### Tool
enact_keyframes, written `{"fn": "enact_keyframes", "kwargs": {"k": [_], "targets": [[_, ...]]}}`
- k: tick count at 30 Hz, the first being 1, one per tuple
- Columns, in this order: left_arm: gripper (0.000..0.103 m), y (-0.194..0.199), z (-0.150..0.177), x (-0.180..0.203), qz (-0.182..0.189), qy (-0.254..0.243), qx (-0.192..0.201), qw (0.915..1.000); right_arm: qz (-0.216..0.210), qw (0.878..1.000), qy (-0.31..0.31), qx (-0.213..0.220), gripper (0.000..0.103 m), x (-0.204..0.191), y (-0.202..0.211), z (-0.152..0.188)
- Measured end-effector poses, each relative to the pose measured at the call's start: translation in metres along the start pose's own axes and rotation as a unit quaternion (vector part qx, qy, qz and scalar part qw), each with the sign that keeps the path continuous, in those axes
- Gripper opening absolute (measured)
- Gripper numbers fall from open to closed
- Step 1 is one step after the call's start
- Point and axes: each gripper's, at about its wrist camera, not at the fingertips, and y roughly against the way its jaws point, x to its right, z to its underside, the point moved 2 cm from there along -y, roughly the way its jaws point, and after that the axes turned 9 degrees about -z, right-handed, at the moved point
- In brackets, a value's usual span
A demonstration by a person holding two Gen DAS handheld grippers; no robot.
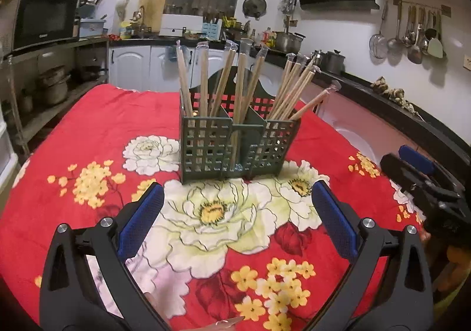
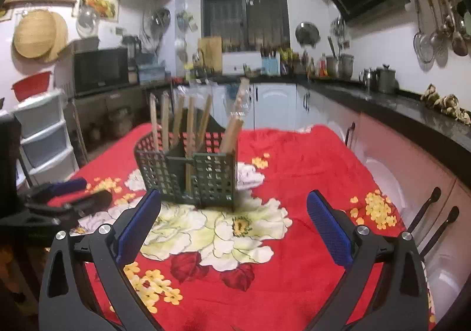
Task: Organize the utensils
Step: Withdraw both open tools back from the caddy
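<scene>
While both grippers hang over the near part of a table covered by a red floral cloth [image 1: 97, 125], neither has hold of anything. In the left wrist view, the left gripper [image 1: 238, 201] stands with its jaws spread wide, the blue pads [image 1: 141, 219] well apart and only the printed white flowers of the cloth between them. The right gripper [image 2: 234, 210] is likewise open as wide as it goes, its pads framing bare cloth and nothing else. Each gripper shows at the side of the other's view: the right one [image 1: 418, 175] near the right edge of the table, the left one [image 2: 67, 192] near the left edge.

The dark green utensil holder [image 1: 235, 148] stands upright on the cloth around the middle of the table, beyond both grippers and apart from them. It is a lattice-walled caddy split into compartments by solid dividers. Wrapped wooden chopsticks [image 1: 223, 80] stand in it, leaning at various angles; a bundle in the right-hand compartment [image 1: 294, 89] fans out toward the right edge. Their clear wrapper ends stick up above the holder's taller back wall.

Behind the table runs a dark kitchen counter [image 2: 397, 107] with white cabinets below, and ladles and strainers [image 1: 412, 36] hang from a wall rail.
</scene>
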Motion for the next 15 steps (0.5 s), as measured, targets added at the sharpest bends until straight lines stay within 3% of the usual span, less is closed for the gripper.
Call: {"fn": "enact_keyframes", "kwargs": {"k": [7, 11, 15], "targets": [[0.092, 0.018, 0.008, 0.003, -0.011, -0.002, 0.051, 0.9986, 0.013, 0.997, 0.023, 0.074, 0.097, -0.008, 0.024, 0.006], [0.092, 0.025, 0.013, 0.002, -0.054, -0.001, 0.071, 0.9960, 0.020, 0.996, 0.003, 0.086, 0.097, -0.002, 0.029, 0.010], [0.092, 0.029, 0.020, -0.002, -0.054, 0.008, 0.080, 0.9953, 0.032, 0.995, 0.009, 0.089, 0.097, -0.001, 0.033, 0.017]]}}
